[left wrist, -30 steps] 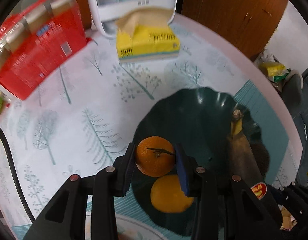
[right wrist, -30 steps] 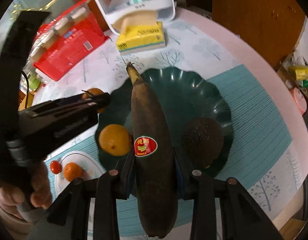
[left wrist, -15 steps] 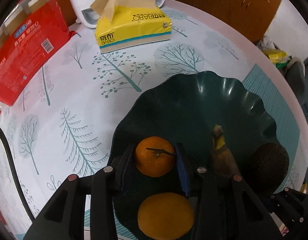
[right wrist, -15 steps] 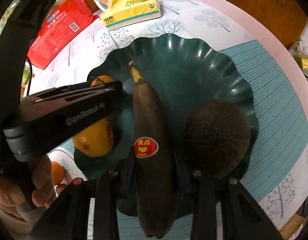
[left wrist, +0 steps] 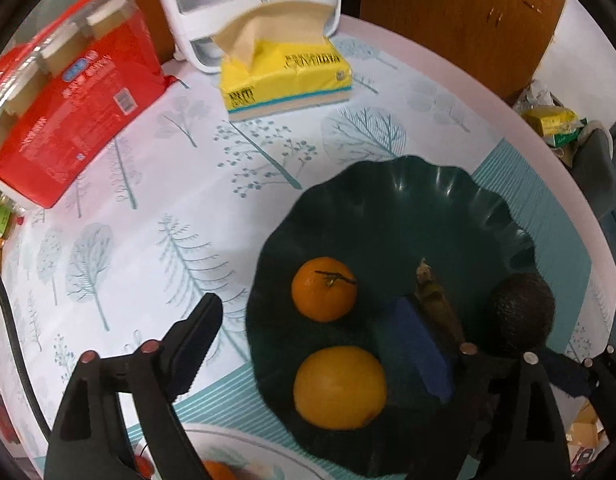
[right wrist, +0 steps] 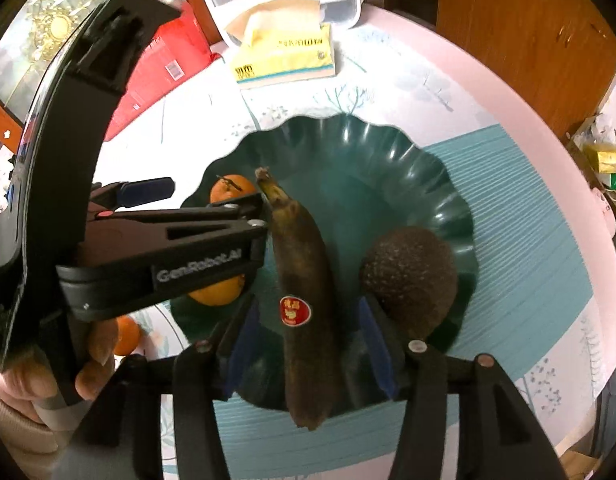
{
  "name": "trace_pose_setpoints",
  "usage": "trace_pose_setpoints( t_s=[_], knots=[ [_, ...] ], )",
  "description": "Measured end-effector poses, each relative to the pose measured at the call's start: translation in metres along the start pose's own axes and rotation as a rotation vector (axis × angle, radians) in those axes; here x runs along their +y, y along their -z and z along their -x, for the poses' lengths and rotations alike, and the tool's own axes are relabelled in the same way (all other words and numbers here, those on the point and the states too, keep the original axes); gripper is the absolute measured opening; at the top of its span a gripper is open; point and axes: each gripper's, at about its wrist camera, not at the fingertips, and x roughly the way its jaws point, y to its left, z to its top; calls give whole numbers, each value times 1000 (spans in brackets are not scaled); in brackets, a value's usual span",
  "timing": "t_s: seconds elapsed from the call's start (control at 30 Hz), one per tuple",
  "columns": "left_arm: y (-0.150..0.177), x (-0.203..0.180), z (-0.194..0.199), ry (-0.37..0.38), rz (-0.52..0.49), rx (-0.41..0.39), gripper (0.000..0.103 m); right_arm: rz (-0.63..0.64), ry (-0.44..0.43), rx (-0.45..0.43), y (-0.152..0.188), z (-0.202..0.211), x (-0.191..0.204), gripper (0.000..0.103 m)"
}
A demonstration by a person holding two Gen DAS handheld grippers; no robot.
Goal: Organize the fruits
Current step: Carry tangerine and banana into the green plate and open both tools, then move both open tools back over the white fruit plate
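1. Left tool (left wrist: 308, 344): jaws have just been opening and now stand spread wide. The stemmed orange (left wrist: 324, 289) lies between them, touched by neither pad, inside the dark green bowl (left wrist: 408, 200).
2. A second, smooth orange (left wrist: 340, 387) sits lower in the frame, same bowl.
3. Right tool (right wrist: 308, 340): jaws have just been opening and stand parted. The brown banana (right wrist: 304, 280) lies lengthwise between the pads, clear of both, resting in the bowl.
4. Avocado (right wrist: 408, 278) at centre right, just beside the right pad.
5. Yellow tissue box (left wrist: 286, 76) on the surface, top centre.
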Motion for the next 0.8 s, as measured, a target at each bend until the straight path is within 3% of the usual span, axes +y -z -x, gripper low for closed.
trace_pose_setpoints(
  t_s=[0.43,0.8],
  knots=[
    [36,23,55,-15,52,-65,92,29,6,-29,12,30,9,56],
    [81,56,119,-27,101,-128,93,93,-24,-49,32,58,45,56]
  ],
)
